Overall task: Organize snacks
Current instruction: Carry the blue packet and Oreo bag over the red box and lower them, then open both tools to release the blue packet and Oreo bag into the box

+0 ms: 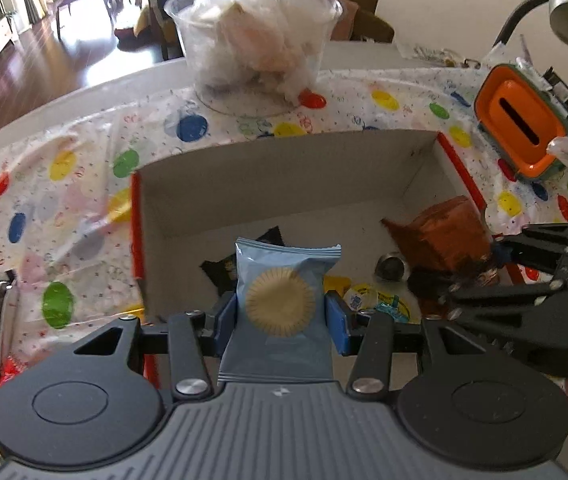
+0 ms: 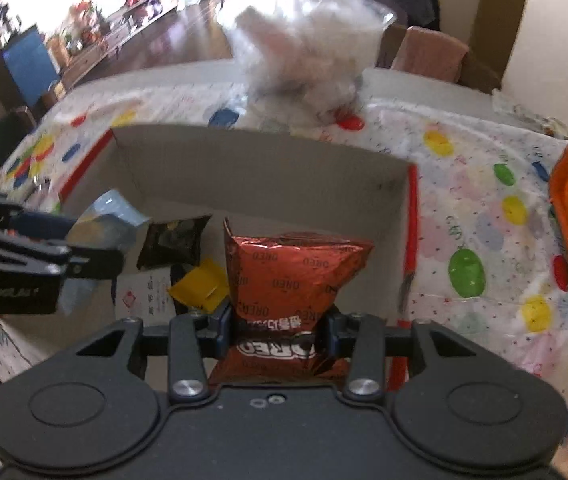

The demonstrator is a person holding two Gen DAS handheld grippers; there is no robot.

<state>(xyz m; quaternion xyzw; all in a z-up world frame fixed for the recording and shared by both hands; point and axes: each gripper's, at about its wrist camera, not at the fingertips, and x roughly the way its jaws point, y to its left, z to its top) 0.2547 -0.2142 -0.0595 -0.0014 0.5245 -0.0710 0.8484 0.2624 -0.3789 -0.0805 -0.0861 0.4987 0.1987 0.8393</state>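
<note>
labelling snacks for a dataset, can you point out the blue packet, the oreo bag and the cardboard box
blue packet (image 1: 281,300): left wrist view, on the printed round biscuit.
oreo bag (image 2: 292,276): right wrist view, on the red foil front.
cardboard box (image 1: 284,172): left wrist view, on its far inner wall.

Blue pastry packet (image 1: 281,308) and red Oreo bag (image 2: 290,280) above box (image 1: 284,168).

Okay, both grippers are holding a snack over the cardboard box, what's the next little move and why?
Probably lower a bit more, then open the jaws. The left gripper clamps the blue packet and the right gripper the red Oreo bag, both above the cardboard box, where other snacks already lie.
</note>
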